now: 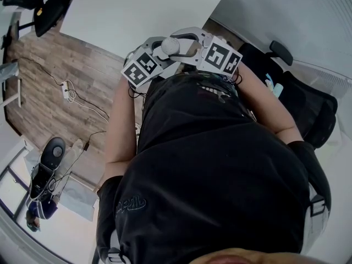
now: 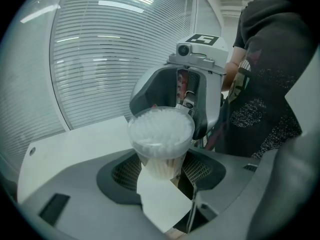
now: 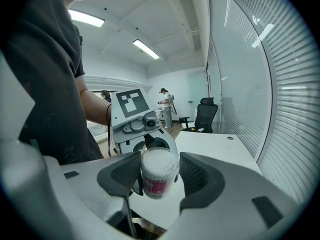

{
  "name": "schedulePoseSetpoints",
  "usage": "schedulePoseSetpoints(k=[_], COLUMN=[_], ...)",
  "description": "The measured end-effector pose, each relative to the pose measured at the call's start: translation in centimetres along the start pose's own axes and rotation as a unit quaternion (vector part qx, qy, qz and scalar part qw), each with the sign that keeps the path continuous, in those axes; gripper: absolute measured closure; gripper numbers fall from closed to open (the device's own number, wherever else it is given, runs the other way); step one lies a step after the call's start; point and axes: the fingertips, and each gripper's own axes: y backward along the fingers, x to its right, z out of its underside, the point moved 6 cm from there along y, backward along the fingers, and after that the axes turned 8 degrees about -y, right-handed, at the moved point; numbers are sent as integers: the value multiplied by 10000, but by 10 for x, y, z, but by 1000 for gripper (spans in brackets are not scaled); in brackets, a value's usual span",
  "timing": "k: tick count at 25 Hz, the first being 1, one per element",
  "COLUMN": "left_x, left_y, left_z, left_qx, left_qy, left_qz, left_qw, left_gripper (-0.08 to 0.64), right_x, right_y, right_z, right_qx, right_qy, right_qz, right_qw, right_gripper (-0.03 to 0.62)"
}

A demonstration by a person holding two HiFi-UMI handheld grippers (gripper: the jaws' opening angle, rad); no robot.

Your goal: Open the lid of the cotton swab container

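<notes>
Head view: One person [image 1: 220,175] in a dark shirt is standing over a wooden floor [image 1: 49,87]. They are bringing two grippers together at chest height, beside one white table [image 1: 137,10]. The left gripper [image 1: 157,51] and right gripper [image 1: 193,45] are facing each other. One cotton swab container [image 1: 170,46] is showing between them as a white round top, so its long axis is pointing up at the camera. One office chair [image 1: 308,109] is standing at the right.

Left gripper view: The left gripper's fingers [image 2: 127,171] are clamping the lower body of the container [image 2: 161,139]. Its long axis is running upright and the packed white swab heads are pointing up. Whether a lid is covering them I cannot tell. The right gripper [image 2: 182,101] is sitting just behind the container.

Right gripper view: The same single container [image 3: 158,173] is standing upright with a slight tilt, heads up and a red label low on its side. It is sitting between the right gripper's fingers [image 3: 197,176], which are spread wide and not pressing it. The left gripper [image 3: 137,129] is facing in from behind.
</notes>
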Motion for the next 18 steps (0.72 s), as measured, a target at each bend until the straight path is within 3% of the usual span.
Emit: schedulePoseSetpoints(k=[18], left_x=[11], left_y=[6], left_z=[1], left_qx=[56], left_qy=[-84], left_qz=[5], left_qw=[9999], left_gripper=[295], right_x=[-9], right_y=[-2], right_z=[0], right_qx=[-30], right_qy=[-72], right_qz=[-124], right_qw=[9999], right_gripper=[351])
